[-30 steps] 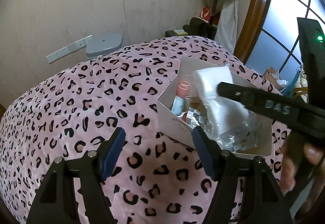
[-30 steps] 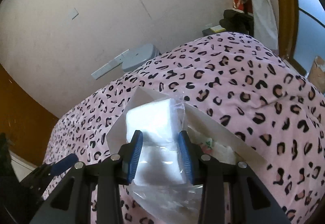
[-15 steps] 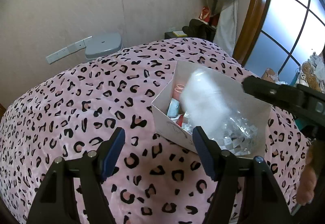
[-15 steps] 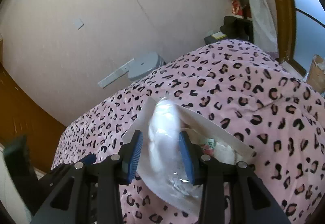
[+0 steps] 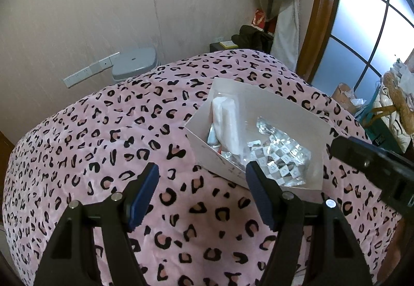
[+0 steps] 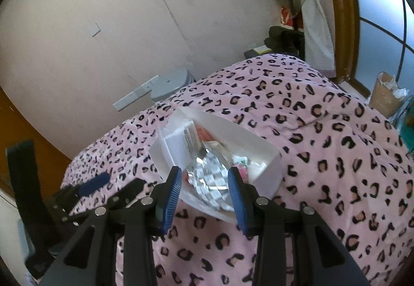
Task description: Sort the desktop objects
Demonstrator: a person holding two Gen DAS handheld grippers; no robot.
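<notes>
Leopard-print bed point(image 5: 108, 135) carries the white box point(image 5: 287, 115) just ahead of both hand-held grippers; a white packet point(image 5: 227, 120) and crinkled foil bag point(image 5: 279, 156) lie inside; left hand-held gripper point(image 5: 201, 192) and right hand-held gripper point(image 6: 204, 190) hover level, jaws apart, empty; whether sorting continues cannot be judged.

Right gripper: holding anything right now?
No. The right gripper is open with nothing between its fingers, and the white packet lies in the box below it.
</notes>
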